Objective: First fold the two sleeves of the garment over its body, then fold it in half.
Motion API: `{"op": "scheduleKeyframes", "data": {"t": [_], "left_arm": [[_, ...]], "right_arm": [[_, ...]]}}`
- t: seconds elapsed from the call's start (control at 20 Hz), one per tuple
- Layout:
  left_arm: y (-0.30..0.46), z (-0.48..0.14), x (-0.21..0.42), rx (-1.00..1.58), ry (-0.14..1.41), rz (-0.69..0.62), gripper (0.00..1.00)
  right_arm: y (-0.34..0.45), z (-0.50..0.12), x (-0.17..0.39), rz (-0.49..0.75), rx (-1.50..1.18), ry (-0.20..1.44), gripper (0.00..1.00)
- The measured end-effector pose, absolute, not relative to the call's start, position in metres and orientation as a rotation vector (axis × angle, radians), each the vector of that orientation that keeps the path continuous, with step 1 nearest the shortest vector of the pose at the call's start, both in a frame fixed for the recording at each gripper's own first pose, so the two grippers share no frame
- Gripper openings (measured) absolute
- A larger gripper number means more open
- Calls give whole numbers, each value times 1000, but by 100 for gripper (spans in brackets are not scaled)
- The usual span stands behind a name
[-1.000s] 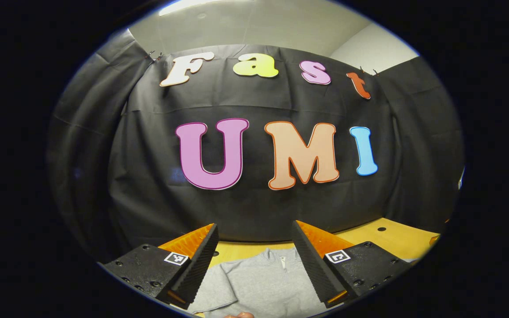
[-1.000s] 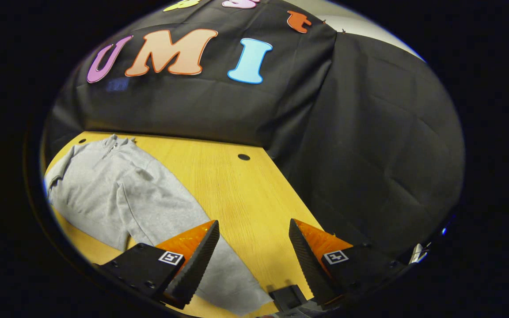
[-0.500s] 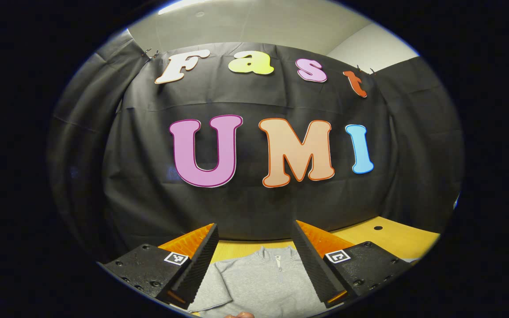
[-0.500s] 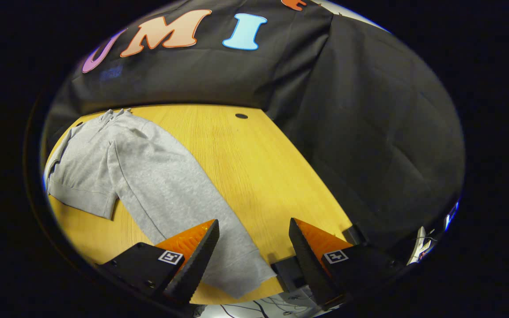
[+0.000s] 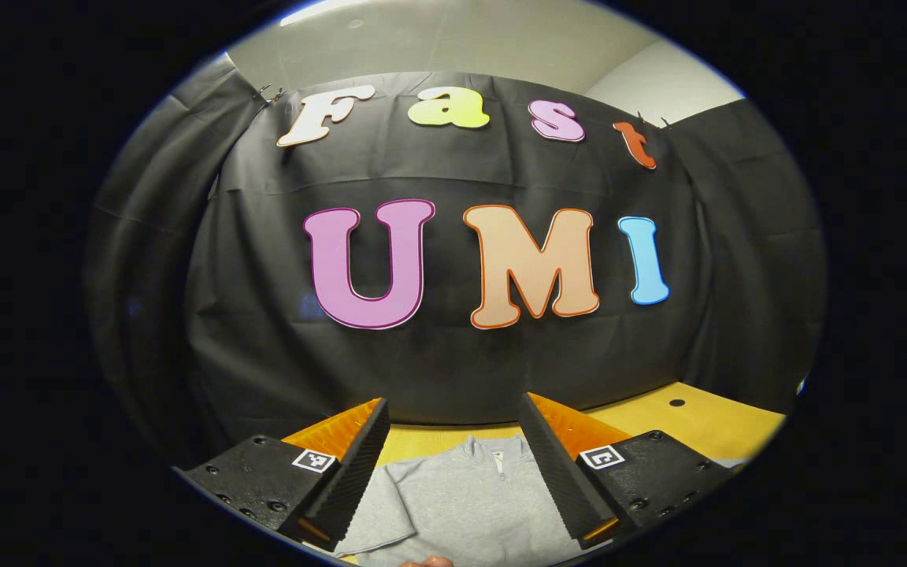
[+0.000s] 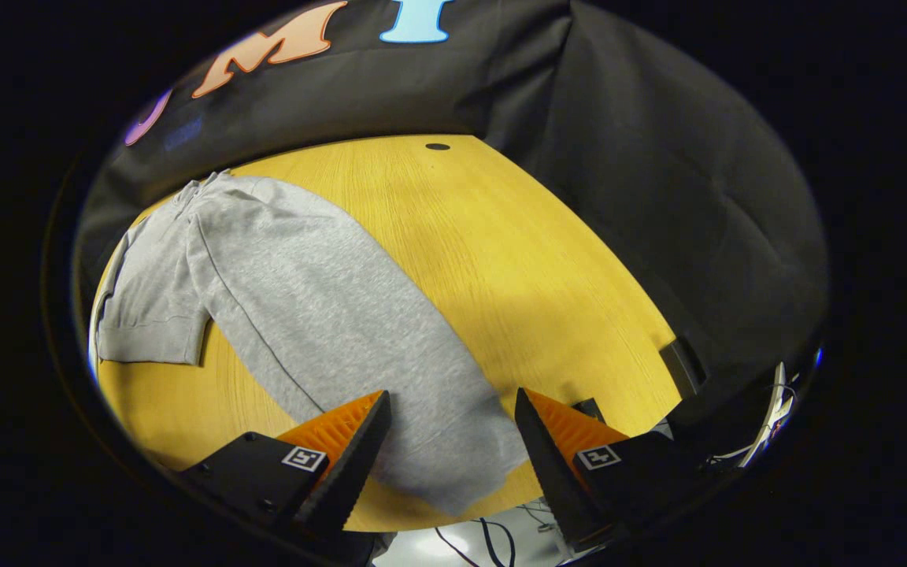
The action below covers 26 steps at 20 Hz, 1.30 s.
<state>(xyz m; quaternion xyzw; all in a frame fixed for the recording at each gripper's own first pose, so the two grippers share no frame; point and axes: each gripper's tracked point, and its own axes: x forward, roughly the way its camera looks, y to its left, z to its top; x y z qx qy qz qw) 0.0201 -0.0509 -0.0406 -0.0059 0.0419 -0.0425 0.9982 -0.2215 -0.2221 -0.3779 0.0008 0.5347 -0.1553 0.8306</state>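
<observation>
While L view catches collar [image 5: 498,450], R view has sleeve [image 6: 359,331] end.

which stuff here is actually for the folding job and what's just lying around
For the job:
- grey garment, spread flat on the table
- its sleeve reaching toward the near edge
- right gripper, open above the sleeve end
- left gripper, open

Just there:
- wooden table
- cables below the table edge

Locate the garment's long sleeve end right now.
In the right gripper view, the sleeve end lies flat on the yellow table by its near edge, between the open right gripper fingers.
</observation>
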Motion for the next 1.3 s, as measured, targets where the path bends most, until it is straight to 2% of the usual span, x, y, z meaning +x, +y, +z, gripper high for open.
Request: {"op": "scheduleKeyframes", "data": {"t": [0.1, 0.3, 0.35, 0.45, 0.6, 0.65, 0.7, 0.8, 0.85, 1.2, 1.25, 1.3], "left_arm": [[-50, -42, 20, -8, 87, -84, 100], [-50, -44, 21, -9, 91, -79, 100], [-49, -44, 21, -10, 93, -77, 100], [-50, -47, 21, -16, 95, -77, 100], [-51, -48, 21, -23, 99, -75, 100], [-51, -47, 21, -23, 97, -75, 96], [-49, -44, 22, -19, 92, -69, 96], [-44, -39, 21, -3, 76, -50, 100], [-41, -38, 20, 1, 70, -47, 96], [-25, -32, 15, 11, 57, -15, 96], [-22, -32, 14, 12, 59, -10, 99], [-19, -33, 12, 13, 61, -4, 96]], "right_arm": [[-220, -381, -219, -313, 13, 1145, 100], [-214, -387, -219, -288, 99, 1183, 93], [-214, -387, -219, -290, 117, 1189, 84], [-213, -389, -219, -271, 113, 1200, 77], [-205, -388, -211, -253, 102, 1197, 31], [-203, -386, -210, -258, 89, 1187, 16], [-202, -386, -209, -256, 78, 1176, 10], [-198, -385, -207, -248, 78, 1170, 6], [-196, -383, -204, -248, 96, 1165, 7], [-177, -345, -138, -224, 226, 1020, 6], [-172, -339, -127, -214, 235, 1003, 6], [-167, -334, -117, -204, 245, 986, 6]]}}
